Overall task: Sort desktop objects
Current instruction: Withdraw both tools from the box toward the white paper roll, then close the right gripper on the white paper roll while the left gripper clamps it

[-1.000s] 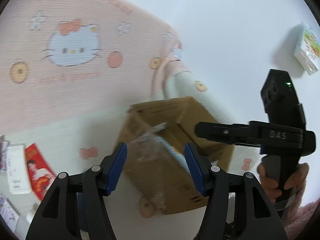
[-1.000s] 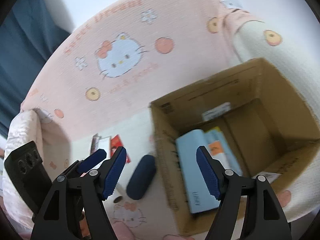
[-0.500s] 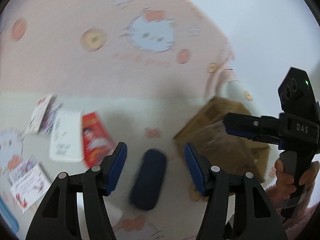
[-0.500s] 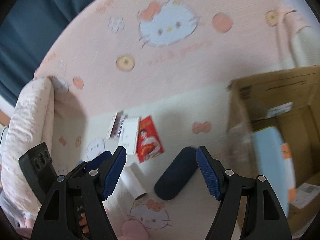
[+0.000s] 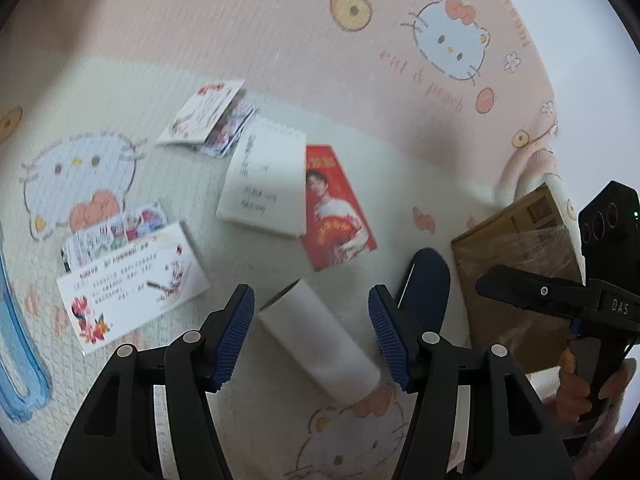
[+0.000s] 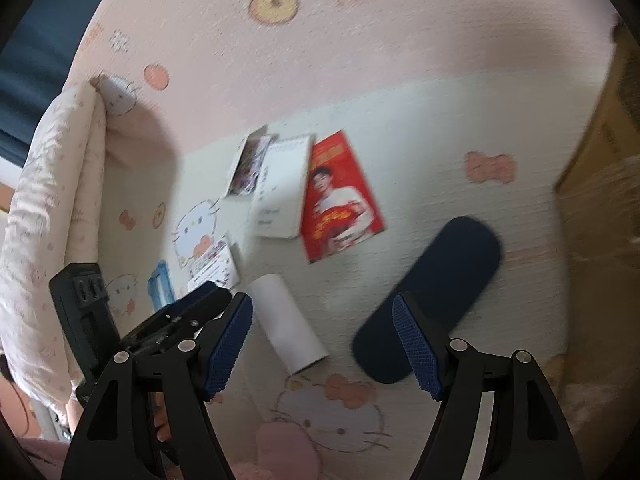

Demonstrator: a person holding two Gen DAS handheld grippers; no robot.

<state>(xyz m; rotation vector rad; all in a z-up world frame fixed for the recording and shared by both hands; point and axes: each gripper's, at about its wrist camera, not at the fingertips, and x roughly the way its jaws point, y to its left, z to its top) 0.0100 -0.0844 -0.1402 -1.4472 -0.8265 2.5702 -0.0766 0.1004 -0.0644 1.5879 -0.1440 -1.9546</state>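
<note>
The left gripper is hovering with fingers spread, gripping nothing; the white tube is lying between them at lower centre, its long axis running upper left to lower right. The right gripper is likewise spread, the dark blue case slanting toward the upper right beside its right finger. Beyond, the red card and notepad are lying mid-frame.

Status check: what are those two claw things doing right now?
Left gripper open over white roll. Right gripper open, empty, near dark case. Nothing blocking.
</note>
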